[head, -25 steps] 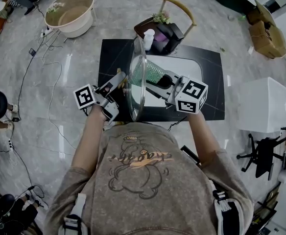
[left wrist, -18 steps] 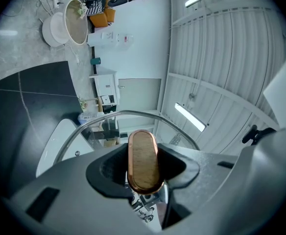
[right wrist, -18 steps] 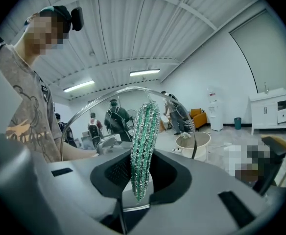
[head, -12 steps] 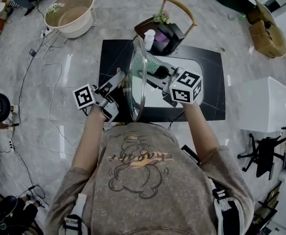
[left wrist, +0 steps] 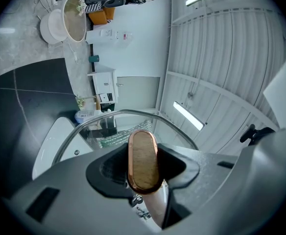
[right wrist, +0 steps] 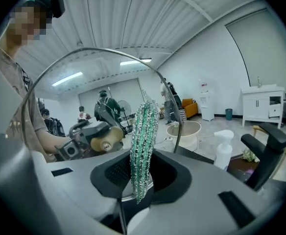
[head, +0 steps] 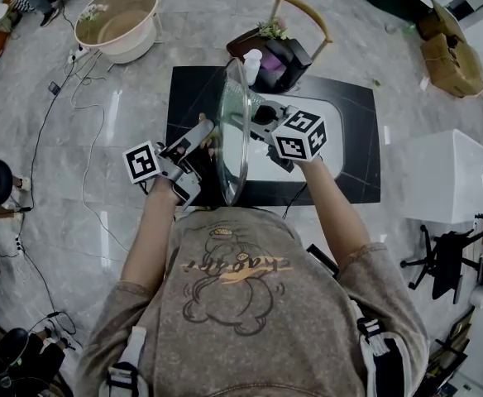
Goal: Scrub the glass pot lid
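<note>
The glass pot lid [head: 231, 143] stands on edge in the air in front of the person, over a black mat. My left gripper [head: 202, 139] is on its left side, shut on the lid's wood-and-copper knob [left wrist: 143, 160], which fills the gap between the jaws in the left gripper view. My right gripper [head: 260, 118] is on the lid's other side, shut on a green glittery scrubber [right wrist: 144, 141]. The scrubber stands upright against the glass. In the right gripper view the lid's metal rim [right wrist: 84, 52] arcs overhead, and the left gripper [right wrist: 91, 140] shows through the glass.
A black mat [head: 190, 89] carries a white tray [head: 337, 139]. Behind it stand a white spray bottle [head: 251, 63] and a dark basket with a curved handle [head: 289, 52]. A beige tub [head: 117, 25] sits far left, a white box [head: 450, 176] to the right, and cables lie on the floor.
My right gripper has moved up and away from the person along the lid, taking the scrubber across the glass. The left gripper and the lid have stayed put.
</note>
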A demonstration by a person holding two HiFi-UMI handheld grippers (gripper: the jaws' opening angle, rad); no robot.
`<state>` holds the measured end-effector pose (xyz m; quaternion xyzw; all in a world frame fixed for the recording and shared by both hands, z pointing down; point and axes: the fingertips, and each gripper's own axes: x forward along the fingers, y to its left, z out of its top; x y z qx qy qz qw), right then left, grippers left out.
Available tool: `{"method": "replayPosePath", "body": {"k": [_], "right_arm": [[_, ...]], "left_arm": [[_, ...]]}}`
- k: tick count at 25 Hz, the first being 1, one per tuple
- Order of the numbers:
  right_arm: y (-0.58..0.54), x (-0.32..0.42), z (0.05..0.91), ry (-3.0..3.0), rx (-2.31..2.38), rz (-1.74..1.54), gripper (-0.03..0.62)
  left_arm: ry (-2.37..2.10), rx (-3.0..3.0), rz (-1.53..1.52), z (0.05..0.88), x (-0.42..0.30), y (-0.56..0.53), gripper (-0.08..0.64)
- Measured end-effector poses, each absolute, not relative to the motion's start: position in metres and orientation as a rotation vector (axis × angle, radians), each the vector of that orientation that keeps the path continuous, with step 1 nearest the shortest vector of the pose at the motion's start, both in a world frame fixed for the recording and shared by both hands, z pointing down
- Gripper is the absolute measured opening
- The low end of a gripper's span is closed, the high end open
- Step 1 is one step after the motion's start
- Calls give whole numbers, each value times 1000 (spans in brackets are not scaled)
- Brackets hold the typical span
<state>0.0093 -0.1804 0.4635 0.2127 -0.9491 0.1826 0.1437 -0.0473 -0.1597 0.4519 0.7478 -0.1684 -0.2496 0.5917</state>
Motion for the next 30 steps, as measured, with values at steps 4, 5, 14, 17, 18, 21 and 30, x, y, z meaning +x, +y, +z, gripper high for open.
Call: {"method": "replayPosePath", "body": {"k": [4,5,14,17,18,21,30], "right_arm": [[-181,8,482,-2696,619,557,94],[-180,7,488,-2683,616,559,94],[-147,1,523,-2615,516,617,94],[-134,0,529,-2604,489,637,95],[-130,0,531,-2601,481,644,94],[-119,0,535,-2598,453,674,94],[-86,1,529,-2623,352,680,94]], "left_arm": [[-393,1753,-571,451,-47,-160,172],[-394,1754,-572,451,-47,-160,172],[-391,1755,-595,448,-47,-160,172],[-387,1762,-598,446,-48,-160,172],[-387,1762,-598,446,-47,-160,172],[-390,1760,-600,445,-47,-160,172],[-411,1742,-620,452,-50,-162,172]]}}
